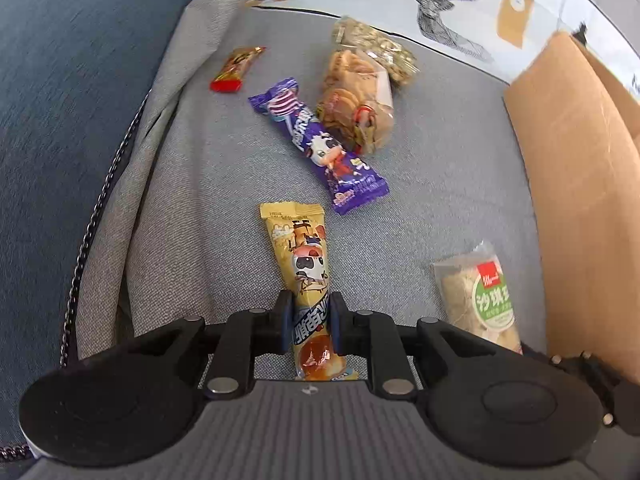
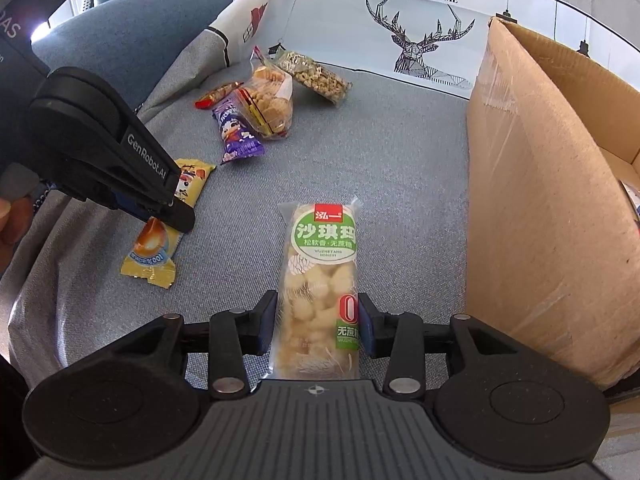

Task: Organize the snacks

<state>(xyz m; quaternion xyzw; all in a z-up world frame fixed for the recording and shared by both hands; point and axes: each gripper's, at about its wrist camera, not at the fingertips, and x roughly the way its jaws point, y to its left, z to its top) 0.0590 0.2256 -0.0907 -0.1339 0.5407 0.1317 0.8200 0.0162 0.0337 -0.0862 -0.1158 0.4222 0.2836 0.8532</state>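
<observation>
The yellow snack packet (image 1: pixel 306 276) lay lengthwise on the grey sofa cushion (image 1: pixel 208 184), and the left gripper (image 1: pixel 310 320) was clenched across its lower half, one pad pressing each long edge, so the wrapper ran straight out between the fingers with its crimped end pointing away. From the right wrist view the same packet showed under the black jaw, both its ends resting on the fabric, so it appeared gripped but not yet lifted. Just beside it, nearer the cardboard box (image 2: pixel 540 208), the clear sachima packet (image 2: pixel 320 280) with the green label lay in line with the right gripper (image 2: pixel 318 326), whose pads sat against its two sides low down; it looked grasped, though the hold seemed light. Gripping each packet across its narrow width was probably the surest way to hold such slippery wrappers, and the box standing open just to the right suggested where both were meant to go. Farther off on the cushion waited a purple candy packet (image 1: pixel 320 144), a clear biscuit bag (image 1: pixel 356 100), a bag of nuts (image 2: pixel 316 74) and a small red bar (image 1: pixel 236 68), all untouched.
</observation>
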